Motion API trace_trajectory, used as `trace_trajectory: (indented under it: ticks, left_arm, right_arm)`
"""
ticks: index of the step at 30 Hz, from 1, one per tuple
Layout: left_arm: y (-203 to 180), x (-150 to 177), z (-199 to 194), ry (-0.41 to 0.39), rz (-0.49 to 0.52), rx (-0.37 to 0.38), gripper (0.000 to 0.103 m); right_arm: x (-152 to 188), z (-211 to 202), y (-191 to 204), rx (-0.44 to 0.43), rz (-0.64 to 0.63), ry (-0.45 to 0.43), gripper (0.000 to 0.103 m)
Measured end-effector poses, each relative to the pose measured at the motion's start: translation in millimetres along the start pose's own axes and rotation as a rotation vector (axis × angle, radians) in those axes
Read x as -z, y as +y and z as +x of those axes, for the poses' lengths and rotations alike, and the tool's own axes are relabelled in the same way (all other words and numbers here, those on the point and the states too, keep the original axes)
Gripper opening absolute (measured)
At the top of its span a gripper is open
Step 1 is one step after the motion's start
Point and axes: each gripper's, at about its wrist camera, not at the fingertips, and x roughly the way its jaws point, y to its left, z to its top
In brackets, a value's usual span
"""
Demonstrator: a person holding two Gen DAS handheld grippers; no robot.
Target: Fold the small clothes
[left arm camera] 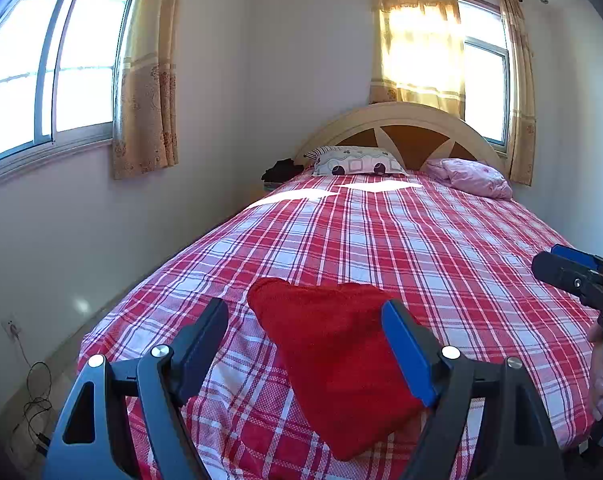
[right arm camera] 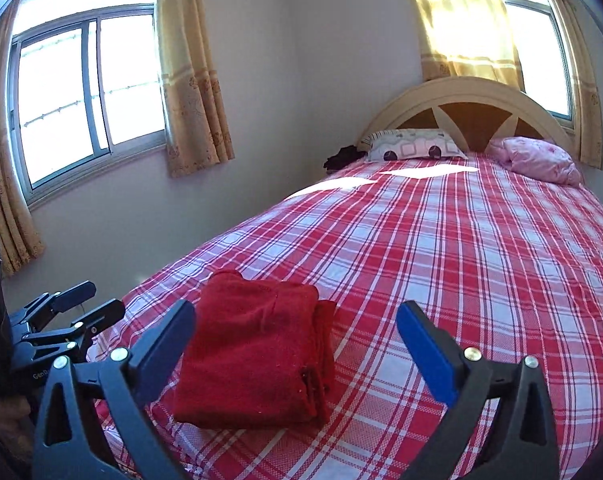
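A sunlit bedroom with curtained windows [right arm camera: 89,92] on two walls, its bed [right arm camera: 461,260] spread with a red-and-white plaid sheet and backed by an arched headboard [right arm camera: 473,96]; a patterned pillow [right arm camera: 411,148] and a bundled pink quilt [right arm camera: 541,158] lie at the far end. Near the foot of the bed sits the red garment [right arm camera: 257,360], already folded into a compact, layered rectangle lying flat on the sheet (its stacked edges show along the right side). We hold the left gripper [left arm camera: 305,332] above it with jaws spread wide and nothing between them; the right gripper [right arm camera: 297,332] hangs likewise wide and empty, just short of the cloth. We judge the folding of this piece essentially finished, the tongs standing clear of it. The next move, as we read it, calls for either a final press to flatten the stack or setting it aside for another item, though no further clothes are visible on the bed.
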Motion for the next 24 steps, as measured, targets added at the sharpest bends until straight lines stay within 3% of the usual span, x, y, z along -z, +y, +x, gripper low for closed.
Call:
trace_trajectory:
  ticks: [24]
  left_arm:
    - [-2.1, -1.4, -8.5, -0.028, -0.006, 0.007, 0.08]
  right_arm:
    - [8.6, -10.8, 9.4, -0.011, -0.026, -0.009, 0.103]
